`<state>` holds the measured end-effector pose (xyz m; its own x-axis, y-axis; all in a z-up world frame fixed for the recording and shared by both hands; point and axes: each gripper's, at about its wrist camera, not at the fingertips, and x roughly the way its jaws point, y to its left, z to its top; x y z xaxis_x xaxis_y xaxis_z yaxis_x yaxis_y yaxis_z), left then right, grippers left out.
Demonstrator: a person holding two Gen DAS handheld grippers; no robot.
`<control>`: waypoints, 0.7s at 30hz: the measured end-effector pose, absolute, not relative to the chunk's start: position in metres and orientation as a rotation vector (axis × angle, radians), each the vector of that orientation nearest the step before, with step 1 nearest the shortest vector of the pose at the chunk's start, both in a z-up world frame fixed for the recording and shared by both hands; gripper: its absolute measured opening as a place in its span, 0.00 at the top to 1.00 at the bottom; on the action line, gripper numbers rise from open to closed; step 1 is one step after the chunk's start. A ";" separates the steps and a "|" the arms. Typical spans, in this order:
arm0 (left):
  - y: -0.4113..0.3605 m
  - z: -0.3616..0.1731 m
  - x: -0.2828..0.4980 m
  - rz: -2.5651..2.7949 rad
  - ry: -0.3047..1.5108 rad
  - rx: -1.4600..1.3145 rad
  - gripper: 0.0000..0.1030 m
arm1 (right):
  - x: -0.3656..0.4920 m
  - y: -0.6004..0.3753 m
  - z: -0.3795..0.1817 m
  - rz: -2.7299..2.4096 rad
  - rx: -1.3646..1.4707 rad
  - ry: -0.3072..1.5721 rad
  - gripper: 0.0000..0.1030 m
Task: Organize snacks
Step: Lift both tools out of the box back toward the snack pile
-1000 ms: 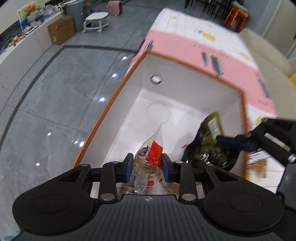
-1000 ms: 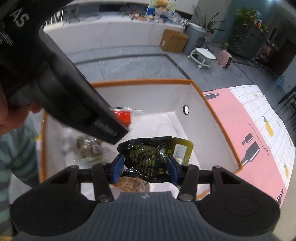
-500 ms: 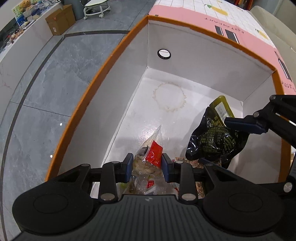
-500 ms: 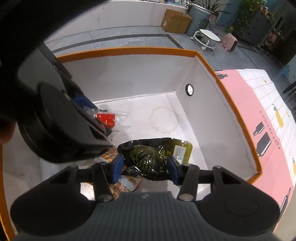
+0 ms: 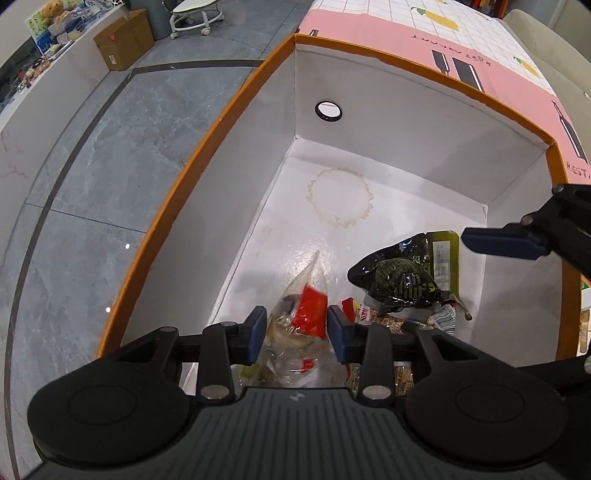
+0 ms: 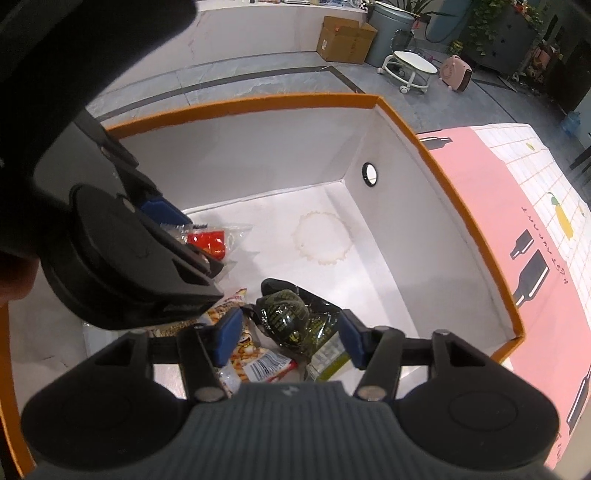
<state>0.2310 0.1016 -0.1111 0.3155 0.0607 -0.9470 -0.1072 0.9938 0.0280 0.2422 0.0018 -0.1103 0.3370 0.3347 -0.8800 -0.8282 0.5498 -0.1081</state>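
A white box with an orange rim (image 5: 177, 192) (image 6: 476, 236) holds the snacks. My left gripper (image 5: 295, 332) is shut on a clear snack bag with a red label (image 5: 308, 310), low inside the box; the bag also shows in the right wrist view (image 6: 208, 240). The black and green snack bag (image 5: 402, 280) (image 6: 295, 317) lies on the box floor atop other packets. My right gripper (image 6: 290, 338) is open around it, its fingers apart and clear of the bag. An orange chips packet (image 6: 251, 358) lies under it.
The box stands on a pink and white patterned tablecloth (image 5: 406, 33) (image 6: 524, 229). A ring stain (image 5: 341, 201) marks the bare box floor. Grey tiled floor, a cardboard carton (image 5: 123, 44) and a white stool (image 6: 412, 68) lie beyond.
Both grippers moved down into the box. The right gripper opened and let the black and green bag drop onto the packets. The left gripper still holds the clear bag.
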 end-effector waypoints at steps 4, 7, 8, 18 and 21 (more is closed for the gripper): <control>0.102 -0.102 0.225 0.121 1.226 -0.046 0.43 | 0.241 -0.001 -0.104 0.811 -0.617 0.932 0.38; 0.101 -0.092 0.219 0.124 1.204 -0.053 0.38 | 0.237 -0.005 -0.094 0.804 -0.615 0.916 0.35; 0.101 -0.089 0.217 0.123 1.197 -0.055 0.38 | 0.235 -0.007 -0.091 0.802 -0.613 0.907 0.34; 0.076 -0.031 0.177 0.033 0.984 -0.090 0.37 | 0.201 -0.054 -0.040 0.752 -0.475 0.793 0.34; 0.059 -0.015 0.161 -0.033 0.916 -0.080 0.37 | 0.190 -0.080 -0.028 0.723 -0.402 0.768 0.34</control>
<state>0.1607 0.0588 -0.0151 0.6090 -0.0622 -0.7907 -0.0060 0.9965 -0.0830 0.1901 -0.0801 -0.0285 0.5005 0.4401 -0.7455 -0.7175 0.6927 -0.0728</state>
